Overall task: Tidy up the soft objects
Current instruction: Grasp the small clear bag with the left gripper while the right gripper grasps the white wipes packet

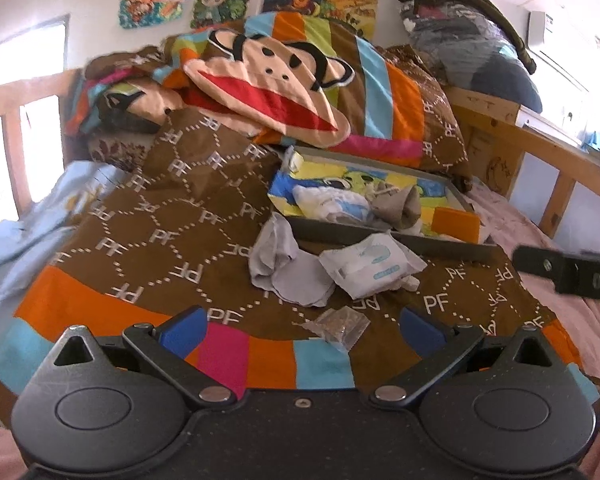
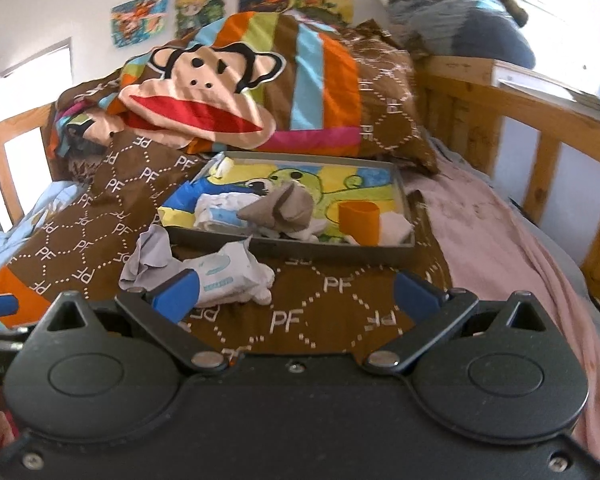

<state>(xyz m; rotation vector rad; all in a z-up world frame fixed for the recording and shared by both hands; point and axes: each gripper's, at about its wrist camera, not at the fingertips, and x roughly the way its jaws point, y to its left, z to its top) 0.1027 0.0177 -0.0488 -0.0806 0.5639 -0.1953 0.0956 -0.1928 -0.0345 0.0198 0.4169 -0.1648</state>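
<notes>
Step in hand: sorting is partway, I'd judge. The tray [image 2: 404, 216] on the bed already carries a brown-grey sock [image 2: 284, 208], a white-and-blue cloth [image 2: 220, 210] and an orange cup [image 2: 358, 222], while loose pieces lie outside it.
Left tool [image 1: 302, 330]: spread wide, nothing held, hovering over the quilt [image 1: 148, 216].
Right tool [image 2: 294, 290]: also wide apart and empty, low over the quilt.
Task's things: a grey cloth [image 1: 284, 268] and a white wipes pack [image 1: 370, 266] lie touching, just outside the tray's near wall, at 12 o'clock from the left tool. In the right wrist view the pack [image 2: 224, 270] sits at 11 o'clock, right by the left finger.
Next move, my call: close on the pack or cloth from above, pinch the soft bulk, lift over the tray wall.
Around: a small clear packet [image 1: 338, 326] lies between the left tool's fingers; a monkey-face cushion [image 1: 268, 92] sits at 12 o'clock beyond the tray.
In the way: the near tray wall, and the two tools working close together.
</notes>
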